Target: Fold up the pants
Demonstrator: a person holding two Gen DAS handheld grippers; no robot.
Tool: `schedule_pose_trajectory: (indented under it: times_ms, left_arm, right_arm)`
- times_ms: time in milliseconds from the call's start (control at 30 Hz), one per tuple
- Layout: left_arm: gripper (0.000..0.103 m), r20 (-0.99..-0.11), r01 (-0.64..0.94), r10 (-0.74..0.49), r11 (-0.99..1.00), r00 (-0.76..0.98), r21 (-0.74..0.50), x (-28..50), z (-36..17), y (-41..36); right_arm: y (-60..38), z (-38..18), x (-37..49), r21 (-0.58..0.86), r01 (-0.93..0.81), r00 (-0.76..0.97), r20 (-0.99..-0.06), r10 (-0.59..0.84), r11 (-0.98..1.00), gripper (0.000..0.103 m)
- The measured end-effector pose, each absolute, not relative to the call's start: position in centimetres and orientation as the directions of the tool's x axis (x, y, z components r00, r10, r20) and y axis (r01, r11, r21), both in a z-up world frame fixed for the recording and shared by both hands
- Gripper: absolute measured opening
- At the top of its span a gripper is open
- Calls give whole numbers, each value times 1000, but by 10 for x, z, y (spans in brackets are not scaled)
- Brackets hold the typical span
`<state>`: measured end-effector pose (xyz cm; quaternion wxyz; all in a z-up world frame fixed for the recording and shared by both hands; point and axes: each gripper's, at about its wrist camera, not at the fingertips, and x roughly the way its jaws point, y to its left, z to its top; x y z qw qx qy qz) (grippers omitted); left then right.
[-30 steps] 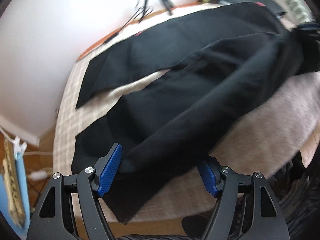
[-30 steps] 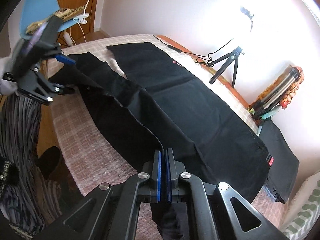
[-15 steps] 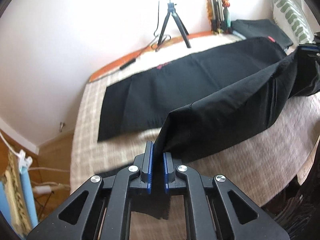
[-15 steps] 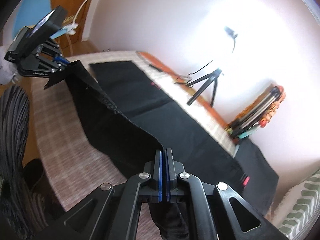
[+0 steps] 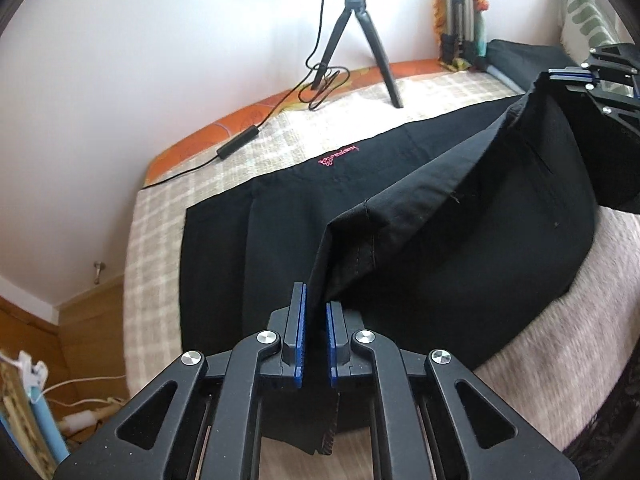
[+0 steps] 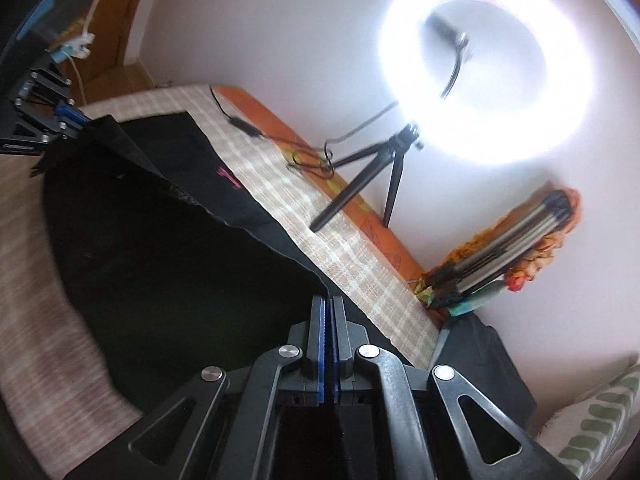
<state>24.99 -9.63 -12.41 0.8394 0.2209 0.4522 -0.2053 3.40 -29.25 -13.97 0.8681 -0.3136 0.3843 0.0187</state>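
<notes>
pants [image 5: 460, 248]: soft, limp, light, sags | left gripper [image 5: 316, 316] fingers pinch hem corner | right gripper [image 6: 327, 320] fingers pinch waist end | keep gripping edges

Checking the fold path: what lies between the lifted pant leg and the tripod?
In the left wrist view, the flat leg, then bare plaid cover up to the tripod.

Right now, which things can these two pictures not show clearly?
- Pink logo on the pants: too small to read in the left view, blurred in the right.
- Pants under the raised leg: hidden in both views.
- Lamp in the right view: glare hides its detail.
</notes>
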Motion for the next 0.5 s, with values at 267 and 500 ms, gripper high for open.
schedule_pose_trajectory:
  times_ms: [267, 500]
  left_arm:
    - [20, -892, 557, -110, 812, 438, 174, 305, -158, -108]
    - [55, -870, 507, -89, 839, 484, 196, 333, -150, -93]
  right_arm:
    - [-313, -195, 98, -568, -302, 639, -716, -279, 766, 0]
    - [-325, -233, 140, -560, -322, 575, -756, -312, 763, 0]
